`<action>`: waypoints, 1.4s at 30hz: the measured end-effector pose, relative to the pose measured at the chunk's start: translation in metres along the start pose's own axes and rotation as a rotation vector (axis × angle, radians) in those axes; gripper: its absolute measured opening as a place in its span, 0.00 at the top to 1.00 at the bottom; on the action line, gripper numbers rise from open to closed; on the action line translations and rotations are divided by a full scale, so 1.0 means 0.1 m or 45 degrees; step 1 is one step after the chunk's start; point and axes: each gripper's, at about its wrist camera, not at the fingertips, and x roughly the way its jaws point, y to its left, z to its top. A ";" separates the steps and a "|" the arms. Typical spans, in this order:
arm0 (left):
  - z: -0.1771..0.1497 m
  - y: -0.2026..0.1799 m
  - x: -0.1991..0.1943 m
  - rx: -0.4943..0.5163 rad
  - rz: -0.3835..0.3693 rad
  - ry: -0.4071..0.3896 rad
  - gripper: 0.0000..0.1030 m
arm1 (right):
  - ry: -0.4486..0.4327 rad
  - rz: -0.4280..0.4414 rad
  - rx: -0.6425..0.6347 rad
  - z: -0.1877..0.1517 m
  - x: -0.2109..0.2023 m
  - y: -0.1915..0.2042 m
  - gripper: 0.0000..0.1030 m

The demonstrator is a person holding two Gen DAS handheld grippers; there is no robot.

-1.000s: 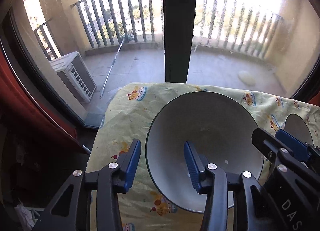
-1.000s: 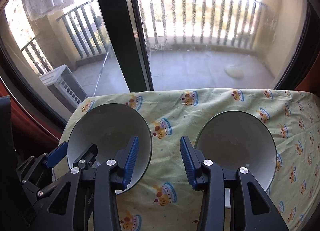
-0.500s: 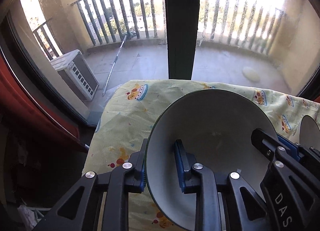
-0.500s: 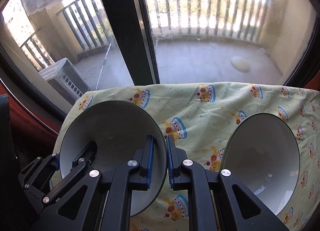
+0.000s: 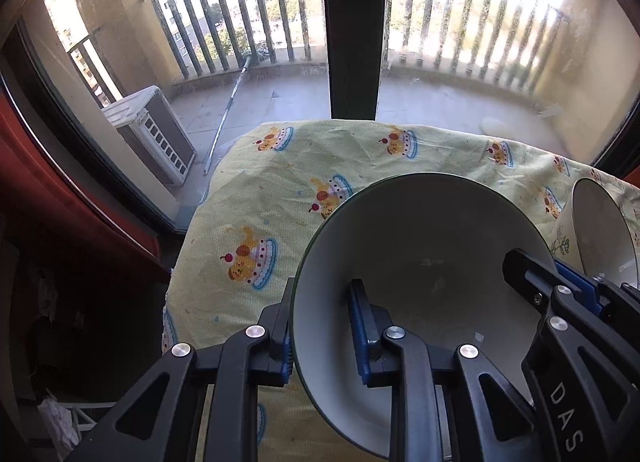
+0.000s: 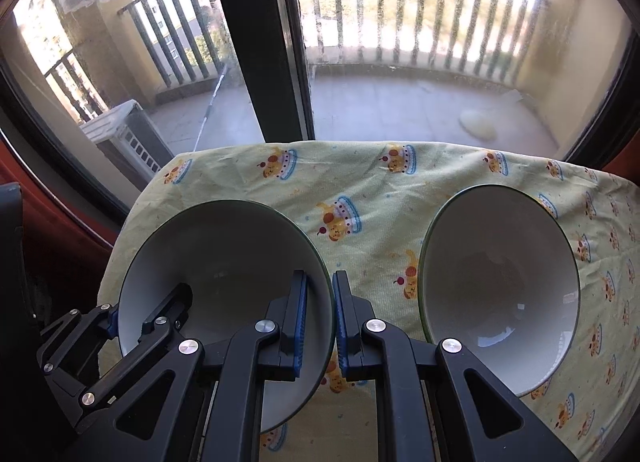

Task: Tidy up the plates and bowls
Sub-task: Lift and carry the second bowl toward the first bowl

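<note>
A grey-white bowl (image 5: 420, 242) with a dark green rim sits tilted over the yellow cartoon-print cloth (image 5: 260, 190). My left gripper (image 5: 320, 322) is shut on its left rim, one finger inside the bowl and one outside. In the right wrist view the same bowl (image 6: 224, 254) is at the left. My right gripper (image 6: 320, 290) is shut on its right rim. The left gripper (image 6: 120, 314) shows at that bowl's far side. A second bowl (image 6: 500, 286) rests on the cloth (image 6: 360, 174) to the right, untouched; it shows at the right edge (image 5: 600, 230) with a leaf print outside.
The cloth-covered table ends at a glass balcony door with a dark frame post (image 5: 352, 30). Outside are a railing, an air-conditioner unit (image 5: 148, 134) and a leaning pole. Beyond the table's left edge the floor lies dark, with red wall trim (image 5: 60, 202) above it.
Both grippers went from open, astride the bowl's rim, to shut on it. More of the cloth beyond the bowl shows now, and the bowl has kept its place between the fingers.
</note>
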 end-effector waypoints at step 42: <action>-0.98 -1.63 -1.47 0.015 -0.065 -0.109 0.79 | -0.123 -0.018 0.044 -1.04 -1.70 -1.61 0.85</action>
